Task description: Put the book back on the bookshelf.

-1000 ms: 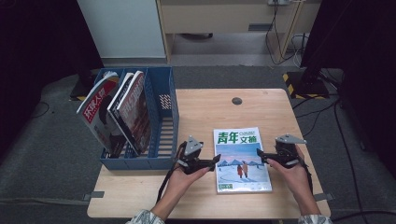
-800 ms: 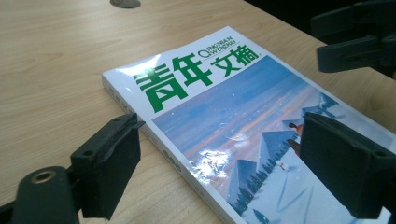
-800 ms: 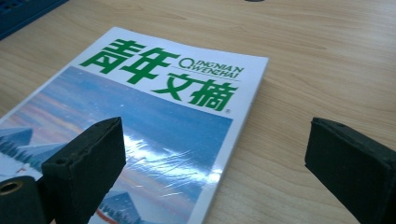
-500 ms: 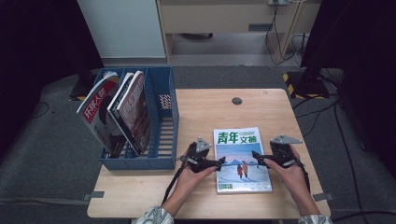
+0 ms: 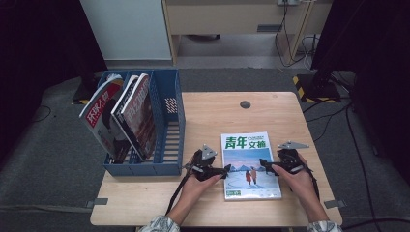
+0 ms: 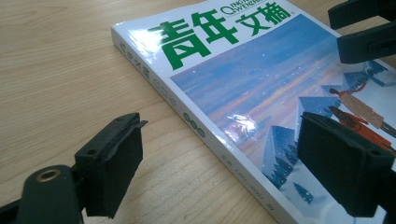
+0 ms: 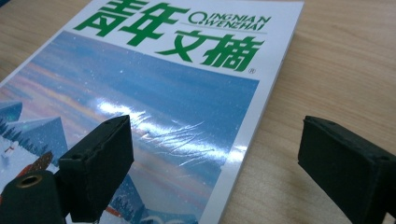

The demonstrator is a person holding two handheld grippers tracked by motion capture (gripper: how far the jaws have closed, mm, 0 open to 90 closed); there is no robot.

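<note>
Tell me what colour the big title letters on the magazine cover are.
Green on white, on the magazine; clearest in the right gripper view.

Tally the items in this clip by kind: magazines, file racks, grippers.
Magazines: 4, one flat on the table, three standing in the rack
Blue file racks: 1
Grippers: 2, left, right
Total: 7

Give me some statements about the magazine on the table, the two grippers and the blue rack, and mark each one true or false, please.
1. The magazine lies flat on the table. True.
2. The left gripper is shut on the magazine. False: its jaws stand open astride the spine edge.
3. The right gripper is open. True.
4. The blue rack is empty. False: magazines stand in it.
5. The magazine's title is red. False: it is green.
</note>
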